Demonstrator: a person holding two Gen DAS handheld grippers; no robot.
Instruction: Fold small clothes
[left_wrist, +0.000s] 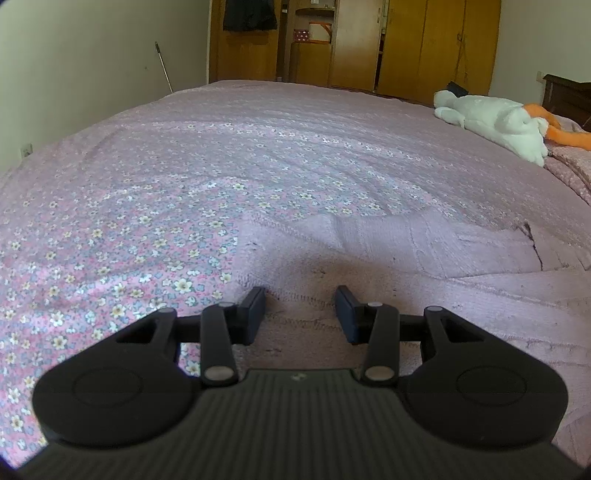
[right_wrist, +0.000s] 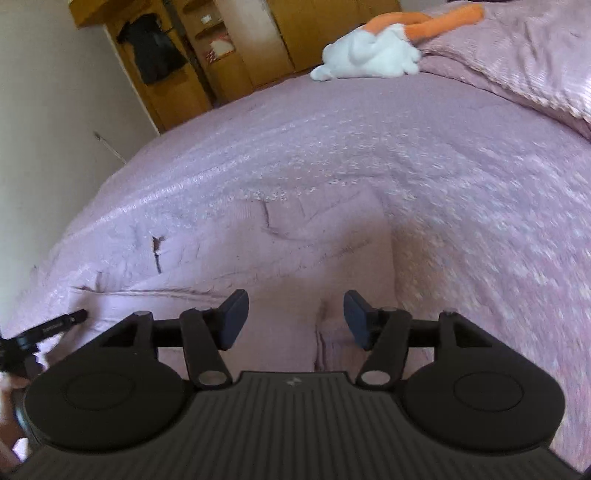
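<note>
Just pink garment (left_wrist: 388, 251) flat on bedspread (left_wrist: 258, 147)

pale pink knit garment (left_wrist: 388, 254) (right_wrist: 295, 251), partly folded, lying flat and creased on the floral bedspread

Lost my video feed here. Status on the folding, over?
Left tongs open, nothing gripped. Right tongs open, empty. Pink knit garment flat on the floral bedspread, partly folded. Plush toy far off, nothing in the way.

Both tongs tilt downward with jaws apart and nothing between them: left tongs (left_wrist: 300, 308) narrower, right tongs (right_wrist: 295, 319) wider.
</note>
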